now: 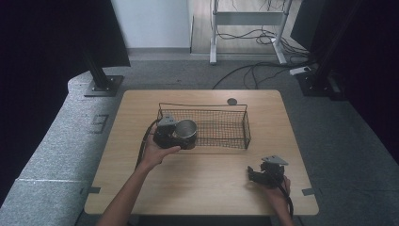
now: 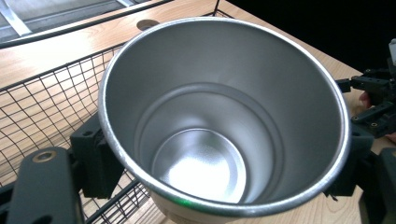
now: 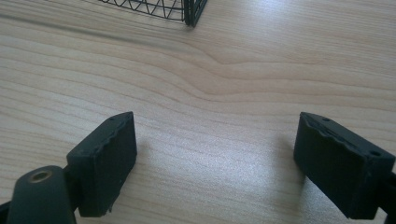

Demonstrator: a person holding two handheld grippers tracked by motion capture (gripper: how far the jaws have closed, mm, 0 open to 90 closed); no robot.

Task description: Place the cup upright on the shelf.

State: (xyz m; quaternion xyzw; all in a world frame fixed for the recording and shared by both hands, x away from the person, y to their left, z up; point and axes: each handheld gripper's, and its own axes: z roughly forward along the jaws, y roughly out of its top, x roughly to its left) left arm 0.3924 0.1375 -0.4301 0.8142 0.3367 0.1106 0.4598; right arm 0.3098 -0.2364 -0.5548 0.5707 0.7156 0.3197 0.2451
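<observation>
Two grippers are in my hands at the wooden table (image 1: 202,174). My left gripper (image 1: 165,132) has its jaws clamped on the outside of a steel cup (image 1: 186,133), one jaw on each side of the wall; in the left gripper view the cup (image 2: 219,121) stands upright with its mouth toward the camera, bare inside, and the dark pads press its flanks. From the high view I see the cup at the near left corner of the wire basket (image 1: 235,123), which sits on the far half of the table; whether the cup's base is inside the mesh, over the rim or just outside it I cannot tell. The basket's wires (image 2: 42,107) run behind and to the left of the cup. My right gripper (image 1: 258,175) rests low over the near right part of the table, well apart from the cup. Its jaws stand wide apart with nothing between them, bare wood showing in the gap, and a corner of the basket (image 3: 189,11) lies farther off
</observation>
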